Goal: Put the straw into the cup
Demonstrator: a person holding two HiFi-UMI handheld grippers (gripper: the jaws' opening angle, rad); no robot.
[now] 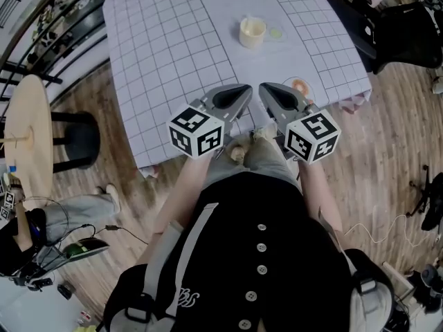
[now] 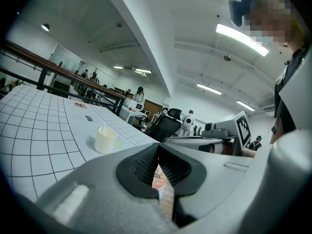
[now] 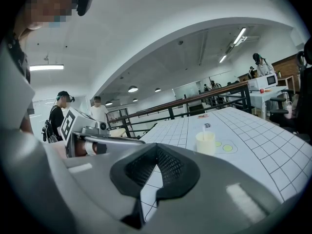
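Plainly, the main danger now is a clumsy reach. The cup (image 1: 252, 32) stands well apart from both grippers, far out on the gridded table (image 1: 173, 40), and it looks small and light. A closed jaw tip brushing its wall could slide it or tip it over, and that would throw the straw (image 3: 204, 129) out. The left gripper (image 2: 157, 146) has its jaws shut tip to tip on nothing, with only background showing through the gap behind the pads. The right gripper (image 3: 157, 146) is likewise closed and empty, and both are held side by side at the near table edge, close to the person's body. The cup is cream-coloured and upright, just beside two green dots (image 1: 275, 33) printed on the cloth. The thin white straw stands in it, poking a little above the rim and leaning slightly. Judging from that, the task looks done, so any further contact risks undoing it.
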